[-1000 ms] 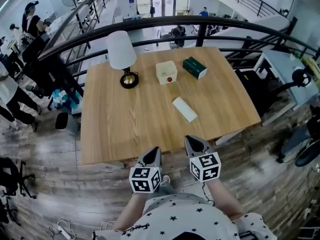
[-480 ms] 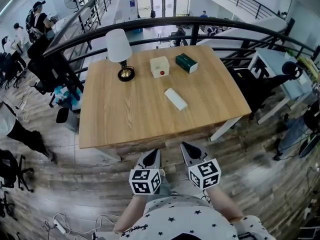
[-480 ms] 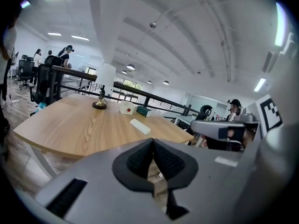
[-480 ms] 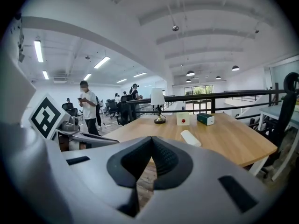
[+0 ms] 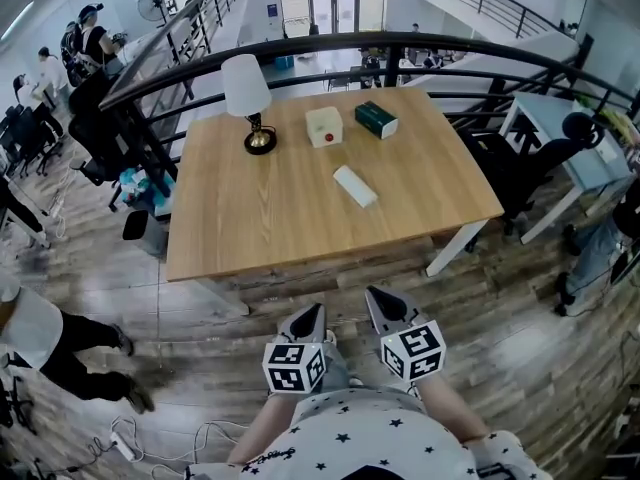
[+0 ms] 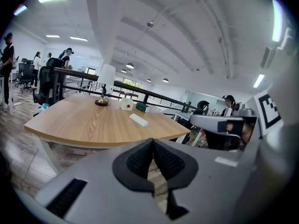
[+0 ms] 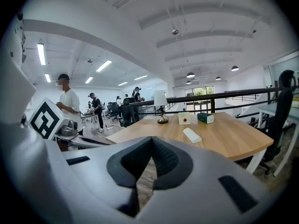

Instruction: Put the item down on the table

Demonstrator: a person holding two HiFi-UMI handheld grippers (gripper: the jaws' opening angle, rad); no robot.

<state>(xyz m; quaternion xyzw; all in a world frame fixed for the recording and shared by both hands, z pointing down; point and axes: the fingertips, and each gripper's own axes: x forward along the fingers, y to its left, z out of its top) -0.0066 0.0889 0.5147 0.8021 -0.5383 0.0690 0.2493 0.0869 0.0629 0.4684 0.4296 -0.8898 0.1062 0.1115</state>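
The wooden surface (image 5: 260,218) ahead carries a white bar (image 5: 355,186) (a lamp (image 5: 247,93) stands beyond it); my left gripper (image 5: 310,315) and right gripper (image 5: 383,300) are both closed, empty.

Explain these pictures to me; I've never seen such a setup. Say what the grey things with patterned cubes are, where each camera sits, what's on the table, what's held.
No robot: a person holds a two-jaw gripper in each hand. The head view is from a camera on the person's head, looking down; the left gripper and right gripper show at its bottom, each carrying a marker cube. The other two views are from cameras riding on each gripper, looking along its jaws. On the wooden table stand a lamp, a cream box with a red button, a dark green box and a flat white block. Both pairs of jaws are closed together with nothing between them, so nothing is held.
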